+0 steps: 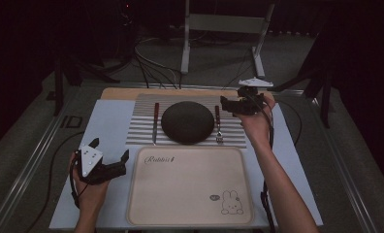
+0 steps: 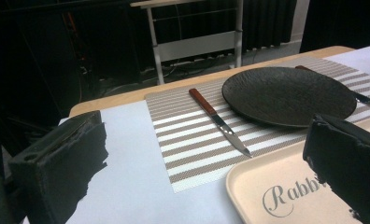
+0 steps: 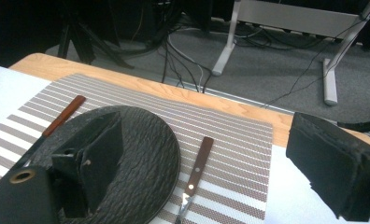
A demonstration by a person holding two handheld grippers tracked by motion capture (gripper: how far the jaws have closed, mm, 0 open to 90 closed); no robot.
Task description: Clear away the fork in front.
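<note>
While your right gripper (image 1: 234, 104) hovers with its jaws spread wide and empty above the far right corner of the striped placemat (image 1: 141, 127), your left gripper (image 1: 110, 158) rests low on the white table cover (image 1: 107, 121), just left of the beige tray (image 1: 190, 187), jaws likewise wide apart and holding nothing. Your tray sits nearest you, bare, with a rabbit drawn in one corner, likely kept free as the place to load. Behind it the placemat carries a formal setting: the dark round plate (image 1: 187, 122) in the middle, rough-textured and matte, the knife (image 1: 155, 122) on its left and the fork (image 1: 218, 125) on its right, both lying straight with reddish-brown wooden handles pointing away from you. Your right gripper stands nearest the fork's handle, so you seem set to take the fork first; it lies just beside the plate's rim, apart from it
</note>
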